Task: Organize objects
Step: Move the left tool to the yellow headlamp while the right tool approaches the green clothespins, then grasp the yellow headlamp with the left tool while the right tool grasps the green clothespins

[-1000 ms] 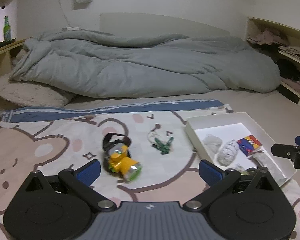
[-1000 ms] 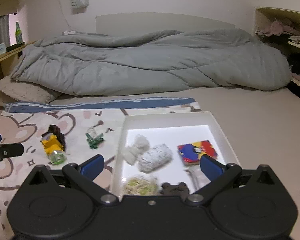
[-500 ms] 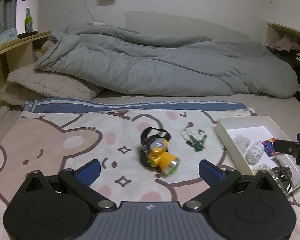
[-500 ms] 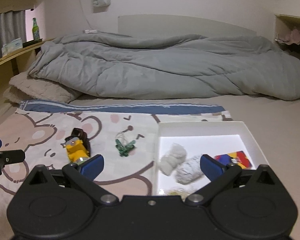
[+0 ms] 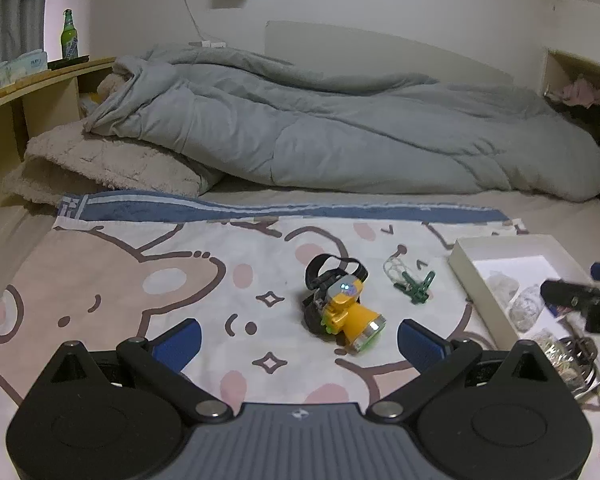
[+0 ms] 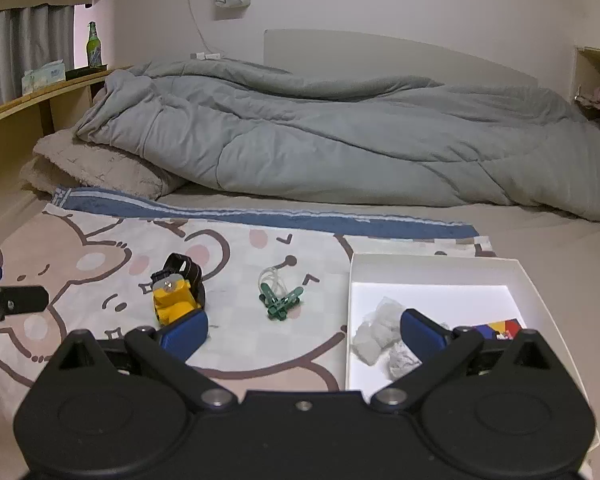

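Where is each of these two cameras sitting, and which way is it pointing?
Left wrist view: on the left gripper, low over the blanket, looking toward the duvet; its own open fingers frame the headlamp, and the right gripper pokes in at right.
Right wrist view: on the right gripper, facing the same way, fingers open over the box edge; the left gripper shows at left.
Shared: headlamp, clips, box, duvet.

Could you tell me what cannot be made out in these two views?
- White box: its near end is hidden behind the right gripper in the right view.
- Green bottle: label too small in both views.
- Headlamp: its lens is hidden by a gripper finger, right view.
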The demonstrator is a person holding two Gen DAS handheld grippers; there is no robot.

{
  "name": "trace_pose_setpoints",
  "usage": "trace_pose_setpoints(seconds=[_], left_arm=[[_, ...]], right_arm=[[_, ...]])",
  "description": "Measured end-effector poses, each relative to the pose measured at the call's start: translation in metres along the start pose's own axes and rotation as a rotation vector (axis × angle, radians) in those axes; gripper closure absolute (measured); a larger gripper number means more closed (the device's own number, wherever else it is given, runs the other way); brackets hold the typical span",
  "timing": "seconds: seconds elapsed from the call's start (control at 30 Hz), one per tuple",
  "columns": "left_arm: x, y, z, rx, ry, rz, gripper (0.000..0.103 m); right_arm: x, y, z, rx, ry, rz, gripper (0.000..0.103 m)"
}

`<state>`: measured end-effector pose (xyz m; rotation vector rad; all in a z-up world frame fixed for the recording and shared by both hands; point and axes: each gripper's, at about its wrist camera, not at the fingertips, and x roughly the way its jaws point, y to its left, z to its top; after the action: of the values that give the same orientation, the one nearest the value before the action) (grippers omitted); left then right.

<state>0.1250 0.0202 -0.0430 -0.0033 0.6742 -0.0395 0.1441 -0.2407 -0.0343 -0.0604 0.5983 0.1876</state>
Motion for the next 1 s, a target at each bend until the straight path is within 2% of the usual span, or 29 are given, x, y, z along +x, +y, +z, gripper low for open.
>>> trace_pose_setpoints(seconds=[0.27, 0.47, 0.6, 0.67, 0.8, 0.93, 1.0], left_arm=[[0.010, -0.004, -0.001, 0.017, -0.005, 0.025, 0.000], [0.023, -0.005, 0.001, -0.105, 0.043, -0.027, 0.002], [0.030, -0.009, 0.003, -0.148, 0.051, -0.051, 0.007], [0.036, -0.013, 0.004, -0.147, 0.054, -0.053, 0.008], [0.052, -0.017, 0.006, -0.160, 0.081, -0.075, 0.015], [0.068, -0.018, 0.006, -0.218, 0.112, -0.109, 0.020], [0.074, -0.019, 0.005, -0.234, 0.127, -0.118, 0.021]], right_arm=[[0.007, -0.004, 0.000, 0.035, -0.035, -0.004, 0.000], [0.023, -0.014, 0.006, 0.112, -0.034, -0.020, 0.000], [0.042, -0.021, 0.014, 0.155, 0.015, -0.003, 0.001], [0.051, -0.022, 0.017, 0.158, 0.030, 0.005, 0.014], [0.071, -0.022, 0.025, 0.156, 0.052, 0.038, 0.022], [0.095, -0.022, 0.029, 0.152, 0.088, 0.144, 0.046], [0.106, -0.022, 0.029, 0.157, 0.099, 0.157, 0.051]])
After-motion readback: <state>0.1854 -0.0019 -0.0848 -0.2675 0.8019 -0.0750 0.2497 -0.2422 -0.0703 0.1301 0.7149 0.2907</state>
